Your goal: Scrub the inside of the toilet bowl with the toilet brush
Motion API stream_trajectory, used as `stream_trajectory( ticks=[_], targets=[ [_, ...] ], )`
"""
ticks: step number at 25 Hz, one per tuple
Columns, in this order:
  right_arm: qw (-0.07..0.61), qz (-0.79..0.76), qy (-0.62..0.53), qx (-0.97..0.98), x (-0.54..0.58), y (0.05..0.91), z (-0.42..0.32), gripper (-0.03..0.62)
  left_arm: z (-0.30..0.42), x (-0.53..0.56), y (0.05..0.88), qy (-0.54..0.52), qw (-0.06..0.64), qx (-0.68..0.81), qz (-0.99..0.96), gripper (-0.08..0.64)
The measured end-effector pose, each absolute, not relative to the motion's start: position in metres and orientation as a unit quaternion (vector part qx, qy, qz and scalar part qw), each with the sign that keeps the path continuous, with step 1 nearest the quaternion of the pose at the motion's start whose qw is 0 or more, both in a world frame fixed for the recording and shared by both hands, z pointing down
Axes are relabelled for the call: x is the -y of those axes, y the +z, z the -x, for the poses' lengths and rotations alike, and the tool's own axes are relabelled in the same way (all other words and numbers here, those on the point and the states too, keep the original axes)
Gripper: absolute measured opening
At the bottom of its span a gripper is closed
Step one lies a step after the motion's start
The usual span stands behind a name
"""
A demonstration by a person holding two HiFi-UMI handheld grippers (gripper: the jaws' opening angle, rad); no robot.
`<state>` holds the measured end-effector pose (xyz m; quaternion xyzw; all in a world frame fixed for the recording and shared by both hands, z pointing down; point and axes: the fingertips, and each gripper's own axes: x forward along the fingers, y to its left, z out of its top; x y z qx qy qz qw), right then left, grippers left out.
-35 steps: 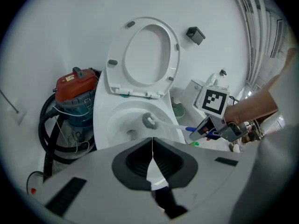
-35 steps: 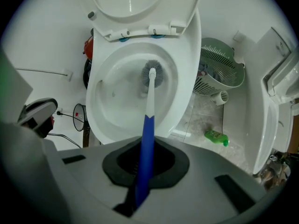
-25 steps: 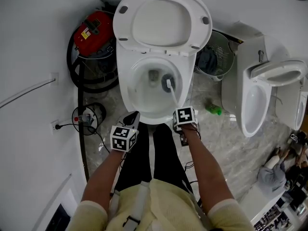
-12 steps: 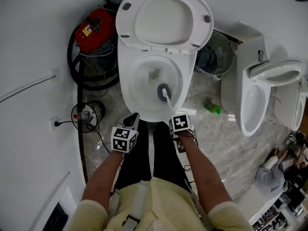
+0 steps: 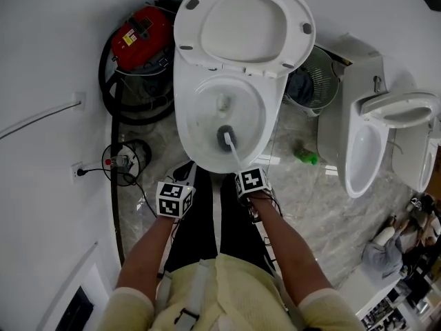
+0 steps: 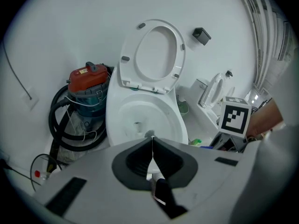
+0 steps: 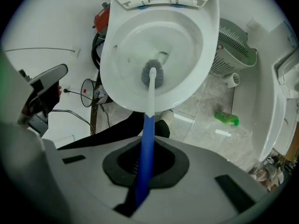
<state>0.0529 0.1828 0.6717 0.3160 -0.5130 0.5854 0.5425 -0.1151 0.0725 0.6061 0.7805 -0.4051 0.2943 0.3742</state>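
Brush head down in a white toilet bowl [image 5: 185,116], viewed from above.
The right tool [image 7: 144,167] is clamped on the blue handle of the toilet brush [image 7: 153,73], whose grey bristle head sits low inside the bowl. The seat and lid [image 5: 241,19] stand raised. The left tool [image 6: 152,154], jaws pressed together on nothing, hangs near the bowl's front rim. A red vacuum cleaner [image 5: 141,36] beside the toilet carries a yellow label too small to read. A green bottle [image 5: 306,158] lies on the stone floor [image 5: 303,205].
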Motion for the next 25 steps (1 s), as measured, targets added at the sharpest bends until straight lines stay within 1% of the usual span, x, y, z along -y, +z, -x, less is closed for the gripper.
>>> stream_trajectory(
  ticks=[12, 25],
  targets=[
    [0.507, -0.281, 0.611, 0.538, -0.174, 0.671, -0.002, 0.021, 0.131, -0.069, 0.61, 0.305, 0.373, 0.41, -0.775, 0.012],
    [0.484, -0.286, 0.605, 0.563, -0.116, 0.673, 0.028, 0.021, 0.151, -0.05, 0.613, 0.308, 0.374, 0.429, -0.762, 0.012]
  ],
)
